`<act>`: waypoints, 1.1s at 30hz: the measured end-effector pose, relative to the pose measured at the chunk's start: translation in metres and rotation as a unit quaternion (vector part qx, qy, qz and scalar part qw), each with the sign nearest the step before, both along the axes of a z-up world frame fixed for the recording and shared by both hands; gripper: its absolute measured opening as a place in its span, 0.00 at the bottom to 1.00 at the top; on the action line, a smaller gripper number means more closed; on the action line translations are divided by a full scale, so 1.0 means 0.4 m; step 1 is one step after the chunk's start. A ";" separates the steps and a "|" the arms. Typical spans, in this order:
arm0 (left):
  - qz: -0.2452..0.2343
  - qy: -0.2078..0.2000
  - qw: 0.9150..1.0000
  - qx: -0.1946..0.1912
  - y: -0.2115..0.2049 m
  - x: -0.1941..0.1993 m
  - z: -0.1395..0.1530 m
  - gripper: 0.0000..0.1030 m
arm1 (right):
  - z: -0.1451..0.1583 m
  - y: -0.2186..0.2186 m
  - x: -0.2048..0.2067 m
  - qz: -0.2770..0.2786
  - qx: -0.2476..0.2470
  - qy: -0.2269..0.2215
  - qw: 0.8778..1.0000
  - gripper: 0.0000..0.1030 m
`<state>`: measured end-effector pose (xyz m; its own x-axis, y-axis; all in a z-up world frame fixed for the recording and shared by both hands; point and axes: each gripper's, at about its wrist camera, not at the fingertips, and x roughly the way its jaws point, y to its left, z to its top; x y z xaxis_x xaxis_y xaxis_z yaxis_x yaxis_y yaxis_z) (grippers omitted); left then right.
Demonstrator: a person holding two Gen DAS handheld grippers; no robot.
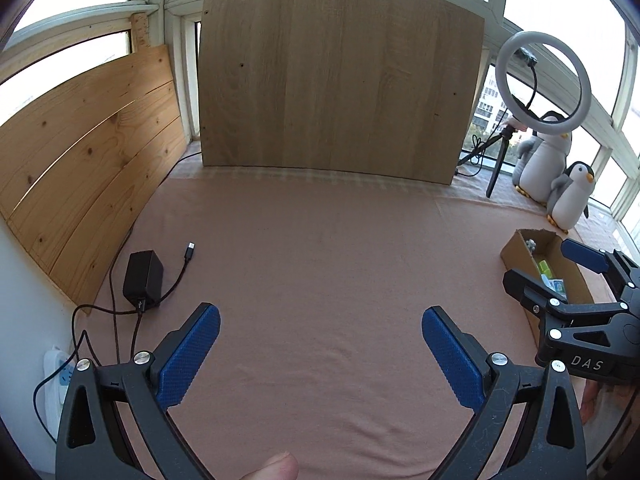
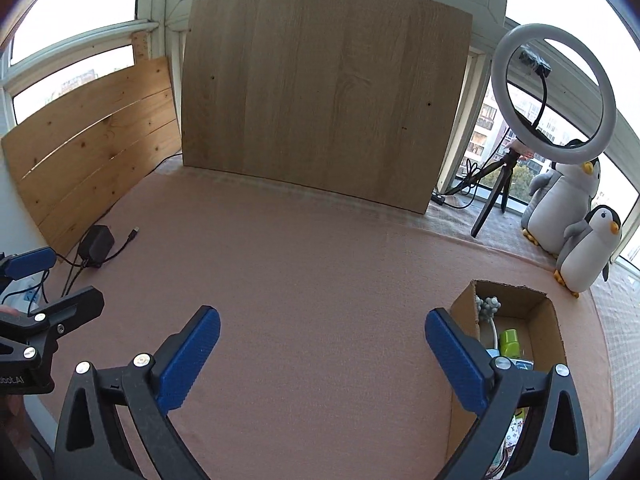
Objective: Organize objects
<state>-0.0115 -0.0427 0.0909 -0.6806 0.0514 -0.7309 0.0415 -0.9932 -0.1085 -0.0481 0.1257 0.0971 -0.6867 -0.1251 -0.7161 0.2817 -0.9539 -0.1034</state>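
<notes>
A: Why do both grippers hang over bare cloth [image 1: 320, 260]?
B: My guess is nothing's picked yet. Left gripper [image 1: 320, 316] and right gripper [image 2: 322, 318] both have jaws wide, holding nothing.
A: And the objects?
B: Already in the box [image 2: 464, 308] at the right (2 penguins [image 2: 588, 248] sit behind it). Only a charger [image 1: 143, 276] lies loose, far left

Open brown cardboard box [image 2: 554, 322], rectangular, flaps cut away, resting flat on pink cloth at right side. Inside: grey knobbly bead cluster [image 2: 488, 306] against far left corner, lime-green plastic piece [image 2: 509, 341] mid-box, small printed packets [image 1: 557, 285] nearer front.
</notes>
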 end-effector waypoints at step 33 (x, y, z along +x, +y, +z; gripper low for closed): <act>0.017 -0.023 0.999 -0.031 0.050 0.015 -0.012 0.99 | -0.031 0.035 0.045 -0.019 -0.015 -0.032 0.999 0.98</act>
